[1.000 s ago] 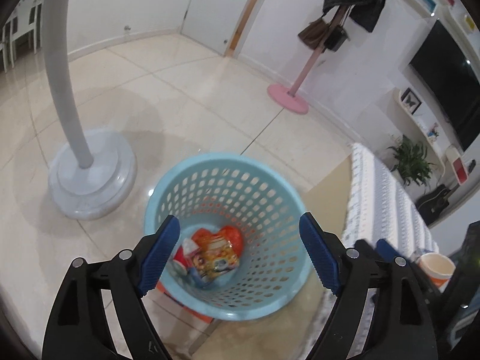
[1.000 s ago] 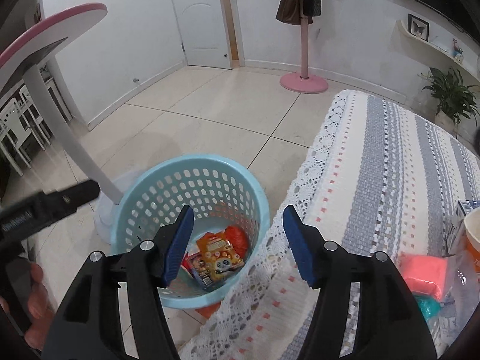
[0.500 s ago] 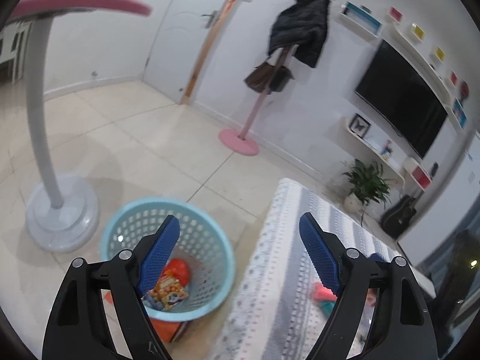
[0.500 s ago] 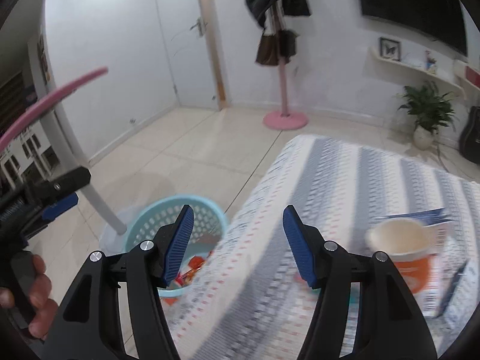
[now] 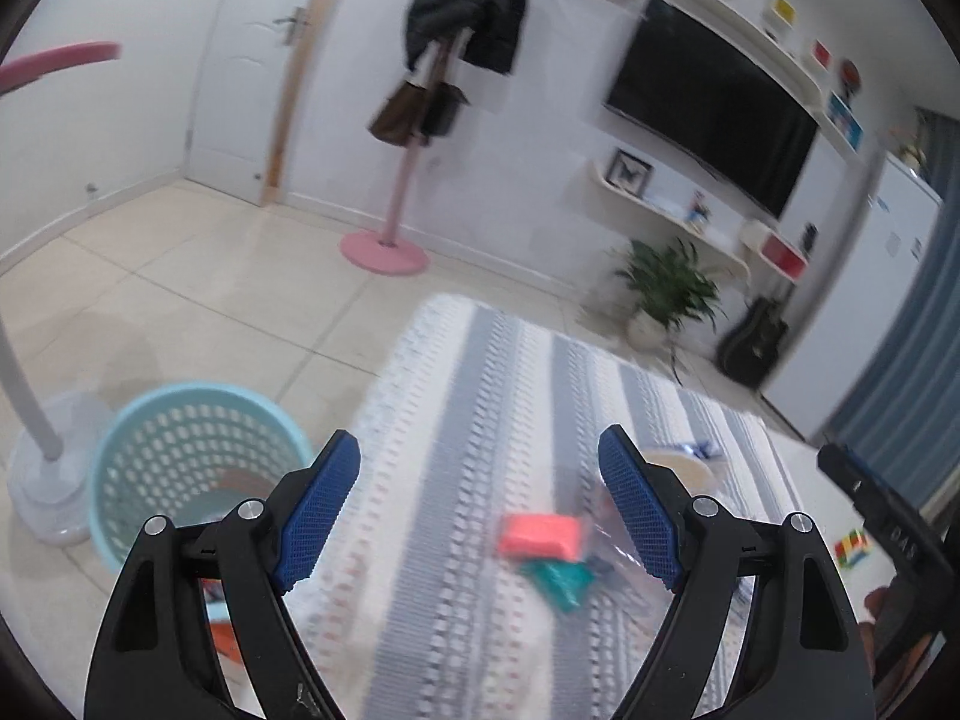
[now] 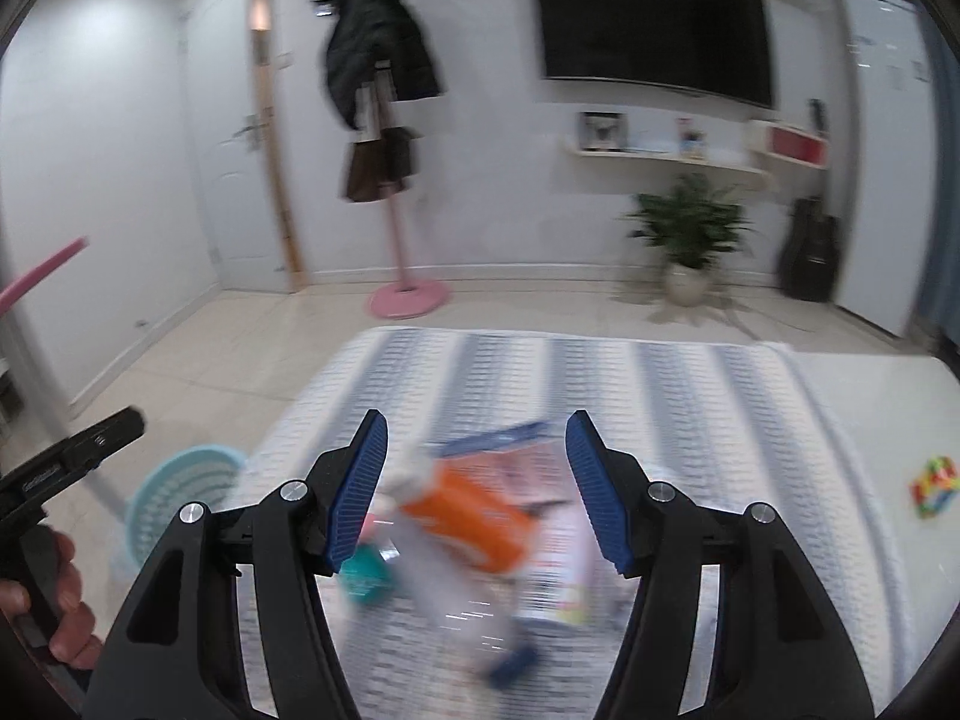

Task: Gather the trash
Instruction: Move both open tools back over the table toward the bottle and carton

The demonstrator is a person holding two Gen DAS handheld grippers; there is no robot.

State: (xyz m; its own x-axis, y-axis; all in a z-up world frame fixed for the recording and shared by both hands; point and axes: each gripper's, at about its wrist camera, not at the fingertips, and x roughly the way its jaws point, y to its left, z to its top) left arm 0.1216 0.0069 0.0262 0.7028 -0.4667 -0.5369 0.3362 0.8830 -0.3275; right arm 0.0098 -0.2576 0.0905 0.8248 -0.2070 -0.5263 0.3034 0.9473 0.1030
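Remaining on the tabletop (image 6: 690,384): orange cup (image 6: 462,510), pink packet (image 5: 540,535), probably a clear bottle. Blue basket (image 5: 120,450) holds some trash. Left gripper (image 5: 480,510) and right gripper (image 6: 477,489) both spread, empty.

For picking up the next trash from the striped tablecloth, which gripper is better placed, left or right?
Probably right. The right gripper has open, empty jaws framing the orange-labelled paper cup directly. The left gripper, also open, sees the pink packet off-centre, nearer the light blue perforated plastic basket.
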